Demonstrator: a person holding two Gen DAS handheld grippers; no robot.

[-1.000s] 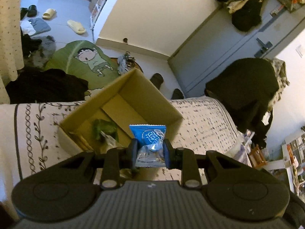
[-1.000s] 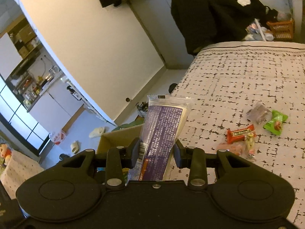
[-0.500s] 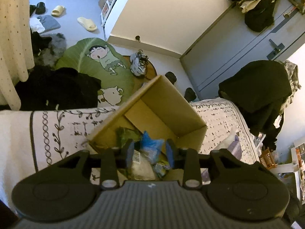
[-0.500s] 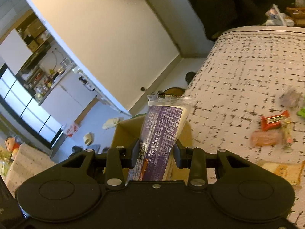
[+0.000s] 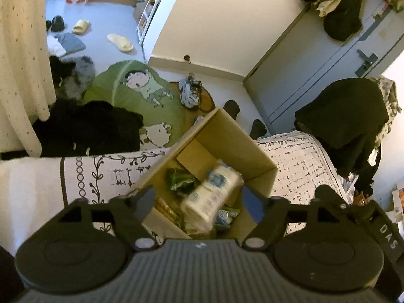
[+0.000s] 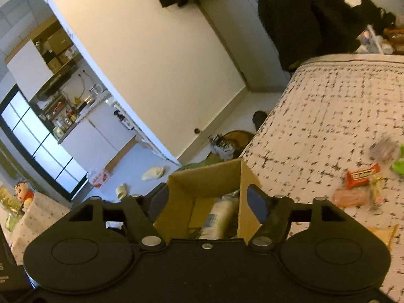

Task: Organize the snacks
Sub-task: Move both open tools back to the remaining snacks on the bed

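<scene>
- Left wrist view: the left hand-held gripper (image 5: 199, 200) was spread wide with nothing between its fingers, poised directly above the open cardboard box (image 5: 234, 139) standing on the patterned bed (image 5: 300, 161).
- Inside the box, a white snack packet (image 5: 210, 197) lay just below and ahead of that gripper, blurred, its long axis slanting from lower left to upper right. A green packet (image 5: 180, 179) sat beside it to the left, with more wrappers underneath that were too blurred to name.
- Right wrist view: the right hand-held gripper (image 6: 208, 199) was also spread and empty, hovering at the near rim of the same cardboard box (image 6: 204, 174), with the white snack packet (image 6: 222, 214) visible inside between its fingers.
- Loose snacks remained on the bed (image 6: 328, 106), well to the right of this gripper: a red candy bar (image 6: 362, 175) lying slantwise, a pink packet (image 6: 349, 198) just below it, a green packet (image 6: 399, 165) at the frame edge, and a yellow packet (image 6: 383, 234) nearest.
- Judging by this layout, the right gripper was the nearer one for the next pickup, which would call for a swing rightward, away from the box.
</scene>
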